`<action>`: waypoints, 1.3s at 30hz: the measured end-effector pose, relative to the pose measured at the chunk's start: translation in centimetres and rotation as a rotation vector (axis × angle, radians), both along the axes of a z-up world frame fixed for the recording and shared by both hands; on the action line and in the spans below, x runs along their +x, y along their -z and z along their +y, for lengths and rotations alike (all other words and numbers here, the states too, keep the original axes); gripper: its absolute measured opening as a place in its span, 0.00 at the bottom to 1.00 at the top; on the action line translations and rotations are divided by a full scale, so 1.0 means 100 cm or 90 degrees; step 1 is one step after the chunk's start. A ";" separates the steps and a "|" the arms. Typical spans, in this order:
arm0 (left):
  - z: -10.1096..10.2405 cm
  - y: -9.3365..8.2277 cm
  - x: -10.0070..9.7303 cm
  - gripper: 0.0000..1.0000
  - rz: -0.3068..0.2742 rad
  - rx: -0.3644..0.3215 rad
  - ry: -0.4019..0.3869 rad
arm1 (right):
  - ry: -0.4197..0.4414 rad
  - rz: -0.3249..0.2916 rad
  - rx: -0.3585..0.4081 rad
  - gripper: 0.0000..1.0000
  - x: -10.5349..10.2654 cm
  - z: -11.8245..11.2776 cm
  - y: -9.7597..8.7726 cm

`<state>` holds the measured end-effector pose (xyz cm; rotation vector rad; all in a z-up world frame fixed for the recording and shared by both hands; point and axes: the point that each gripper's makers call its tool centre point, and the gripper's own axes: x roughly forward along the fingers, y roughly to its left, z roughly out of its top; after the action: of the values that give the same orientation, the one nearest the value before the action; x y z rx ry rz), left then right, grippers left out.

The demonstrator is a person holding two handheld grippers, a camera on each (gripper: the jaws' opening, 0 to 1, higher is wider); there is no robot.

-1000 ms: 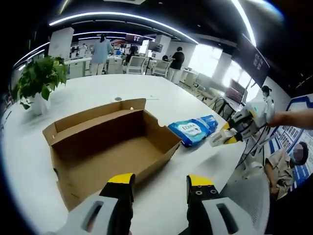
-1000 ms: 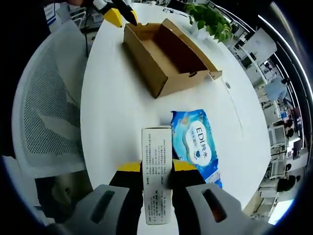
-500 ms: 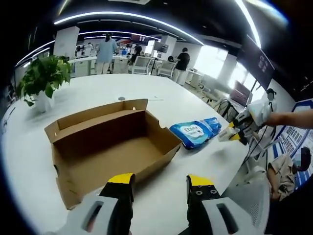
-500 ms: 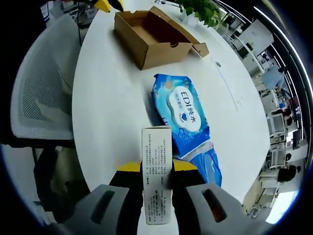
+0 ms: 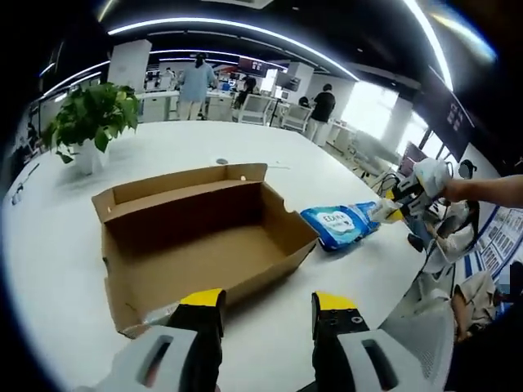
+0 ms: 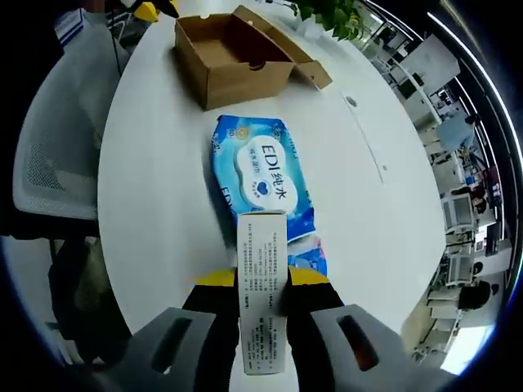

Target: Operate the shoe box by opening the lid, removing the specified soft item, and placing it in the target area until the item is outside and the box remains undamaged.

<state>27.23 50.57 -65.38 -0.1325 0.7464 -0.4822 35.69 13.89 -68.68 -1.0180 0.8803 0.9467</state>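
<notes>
White table [image 5: 270, 167] holds one open shoe box [image 5: 196, 237], one wipes pack [image 6: 265, 184].

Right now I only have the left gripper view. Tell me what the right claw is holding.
Observer: The right claw is shut on a slim white carton with fine print.
Operator: Place that carton against the wipes.
Observer: In the right gripper view its far end overlaps the near end of the wipes; whether they touch, I cannot tell.
Operator: Read me the label.
Observer: It reads "EDI" plus Chinese characters.
</notes>
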 end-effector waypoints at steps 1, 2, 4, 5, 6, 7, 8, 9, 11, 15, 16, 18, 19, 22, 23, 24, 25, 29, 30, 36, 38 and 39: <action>0.000 0.001 0.000 0.43 0.001 0.000 -0.003 | -0.006 -0.001 -0.002 0.18 0.004 0.001 -0.001; 0.000 0.001 -0.001 0.43 0.003 -0.001 -0.007 | -0.009 -0.002 -0.003 0.18 0.006 0.001 -0.003; 0.000 0.002 -0.001 0.43 0.004 -0.003 -0.012 | -0.013 -0.005 -0.005 0.18 0.014 0.001 -0.006; 0.000 0.002 -0.001 0.43 0.004 -0.003 -0.014 | -0.013 -0.007 -0.004 0.18 0.018 0.002 -0.008; 0.000 0.003 -0.001 0.43 0.004 -0.004 -0.017 | -0.013 -0.008 -0.003 0.18 0.022 0.002 -0.009; 0.001 0.003 -0.001 0.43 0.004 -0.005 -0.019 | -0.014 -0.010 -0.003 0.18 0.025 0.002 -0.010; 0.001 0.003 -0.001 0.43 0.005 -0.004 -0.022 | -0.015 -0.011 -0.004 0.18 0.029 0.002 -0.011; 0.002 0.003 0.000 0.43 0.005 -0.004 -0.023 | -0.018 -0.014 -0.005 0.18 0.034 0.002 -0.012; 0.003 0.004 0.000 0.43 0.005 -0.005 -0.028 | -0.020 -0.015 -0.007 0.18 0.039 0.002 -0.014; 0.007 0.005 0.001 0.43 0.007 -0.005 -0.038 | -0.037 -0.021 -0.024 0.18 0.053 -0.001 -0.015; 0.008 0.005 0.002 0.43 0.007 -0.005 -0.040 | -0.046 -0.025 -0.035 0.18 0.058 -0.003 -0.014; 0.010 0.006 0.002 0.43 0.007 -0.003 -0.044 | -0.049 -0.021 -0.042 0.18 0.064 -0.005 -0.013; 0.010 0.006 0.002 0.43 0.008 -0.003 -0.045 | -0.048 -0.020 -0.045 0.18 0.069 -0.007 -0.012; 0.013 0.006 0.003 0.43 0.009 -0.002 -0.053 | -0.046 -0.021 -0.055 0.18 0.078 -0.011 -0.012; 0.015 0.006 0.003 0.43 0.010 -0.002 -0.057 | -0.044 -0.021 -0.058 0.18 0.082 -0.012 -0.010; 0.016 0.006 0.003 0.43 0.011 -0.003 -0.059 | -0.043 -0.020 -0.061 0.18 0.083 -0.012 -0.010; 0.017 0.006 0.004 0.43 0.011 -0.002 -0.061 | -0.044 -0.018 -0.067 0.18 0.085 -0.014 -0.008; 0.020 0.006 0.005 0.43 0.014 0.000 -0.066 | -0.056 -0.014 -0.092 0.18 0.088 -0.016 0.001; 0.020 0.007 0.006 0.43 0.015 0.001 -0.068 | -0.064 -0.015 -0.106 0.18 0.089 -0.018 0.005; 0.022 0.007 0.007 0.43 0.020 0.005 -0.072 | -0.116 -0.016 -0.167 0.19 0.089 -0.020 0.024; 0.022 0.007 0.008 0.43 0.020 0.006 -0.073 | -0.116 -0.007 -0.167 0.19 0.089 -0.019 0.029; 0.022 0.006 0.008 0.43 0.021 0.007 -0.073 | -0.119 -0.003 -0.171 0.19 0.089 -0.019 0.033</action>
<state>28.08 52.79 -66.02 -0.1728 0.7685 -0.3678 44.59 12.04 -71.96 -1.3499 0.9367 0.9996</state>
